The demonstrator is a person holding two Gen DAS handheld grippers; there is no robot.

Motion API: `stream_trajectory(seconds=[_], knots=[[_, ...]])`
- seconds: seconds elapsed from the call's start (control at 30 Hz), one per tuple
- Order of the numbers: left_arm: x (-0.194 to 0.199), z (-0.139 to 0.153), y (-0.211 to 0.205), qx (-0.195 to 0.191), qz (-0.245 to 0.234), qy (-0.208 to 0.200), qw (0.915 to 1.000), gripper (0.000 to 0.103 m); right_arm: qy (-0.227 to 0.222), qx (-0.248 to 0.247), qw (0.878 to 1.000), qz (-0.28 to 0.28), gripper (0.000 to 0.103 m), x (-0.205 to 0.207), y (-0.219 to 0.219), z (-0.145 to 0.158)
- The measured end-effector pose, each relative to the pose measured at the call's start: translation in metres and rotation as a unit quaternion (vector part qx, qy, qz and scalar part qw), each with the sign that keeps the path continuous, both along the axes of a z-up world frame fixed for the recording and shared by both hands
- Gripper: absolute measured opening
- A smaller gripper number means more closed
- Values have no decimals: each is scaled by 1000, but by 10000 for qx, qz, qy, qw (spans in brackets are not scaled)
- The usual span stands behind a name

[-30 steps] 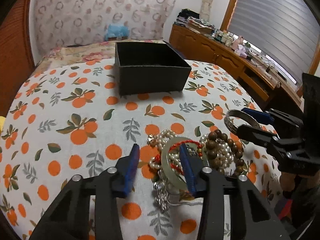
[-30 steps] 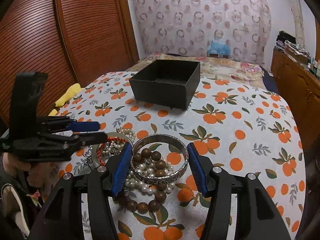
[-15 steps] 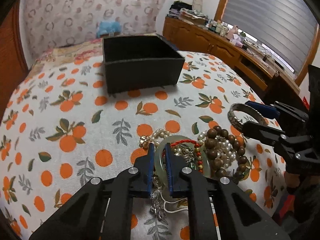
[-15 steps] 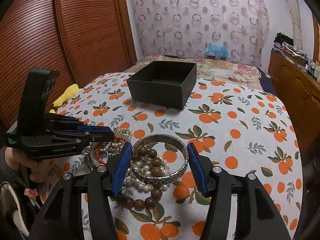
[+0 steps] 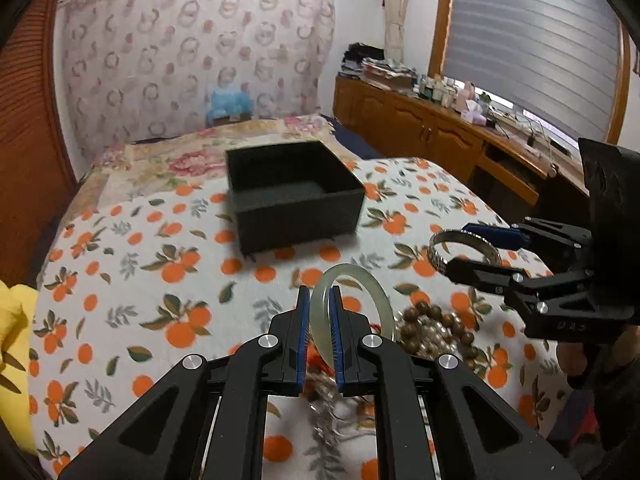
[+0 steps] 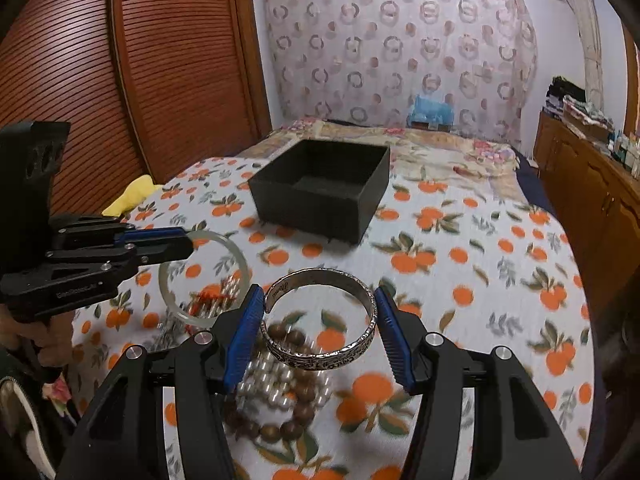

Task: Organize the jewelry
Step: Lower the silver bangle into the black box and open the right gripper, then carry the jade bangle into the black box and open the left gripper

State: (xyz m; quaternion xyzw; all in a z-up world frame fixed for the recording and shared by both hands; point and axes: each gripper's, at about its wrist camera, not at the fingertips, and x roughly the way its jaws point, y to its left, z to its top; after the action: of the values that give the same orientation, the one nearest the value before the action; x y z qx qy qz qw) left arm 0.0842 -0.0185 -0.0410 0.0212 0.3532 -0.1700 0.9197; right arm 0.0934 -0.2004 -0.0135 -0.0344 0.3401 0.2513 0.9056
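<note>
A bed [image 5: 120, 264] covered by a white cloth printed with oranges and leaves carries everything. Toward its far side stands an open black box [image 5: 294, 196], square and dark inside, with nothing visible in it.

The left tool [image 5: 319, 300] is closed on a pale green jade bangle [image 5: 360, 292], its blue pads pinching the ring's edge so that the ring stands up and is held above the cloth. In the right wrist view the same bangle [image 6: 202, 276] hangs from the tool's tips at the left, clear of the pile below it.

The right tool [image 6: 320, 312] grips an engraved silver cuff bracelet [image 6: 320, 320] across its width, one blue pad against each side, with the cuff's open gap toward the left pad. The cuff sits above the bed, lifted off the heap.

Beneath both tools lies the remaining jewelry pile [image 6: 276, 392]: a strand of brown wooden beads [image 5: 436, 324], white pearls [image 6: 276, 380] and a bit of red cord, tangled together on the cloth near the front edge, well apart from the box.
</note>
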Motion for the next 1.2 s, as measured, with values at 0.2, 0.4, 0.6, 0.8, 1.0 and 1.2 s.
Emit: stream_trajectory(seconds=[0.2, 0.4, 0.6, 0.8, 1.0, 1.2], knots=[[16, 9, 15, -19, 204, -138, 9997, 9, -285, -3, 9996, -33, 59, 39, 9, 18], [31, 19, 32, -18, 404, -244, 9989, 9, -396, -78, 9992, -25, 59, 84, 27, 25], [43, 31, 48, -21, 591, -336, 9977, 9, -378, -292, 9989, 5, 59, 115, 50, 23], [60, 39, 57, 20, 746, -370, 9965, 9, -248, -343, 9991, 55, 59, 138, 64, 18], [80, 42, 52, 121, 768, -348, 9964, 9, -6, -75, 9998, 165, 61, 153, 56, 18], [103, 41, 38, 145, 732, -328, 9967, 9, -47, 37, 10000, 10, 62, 143, 29, 25]])
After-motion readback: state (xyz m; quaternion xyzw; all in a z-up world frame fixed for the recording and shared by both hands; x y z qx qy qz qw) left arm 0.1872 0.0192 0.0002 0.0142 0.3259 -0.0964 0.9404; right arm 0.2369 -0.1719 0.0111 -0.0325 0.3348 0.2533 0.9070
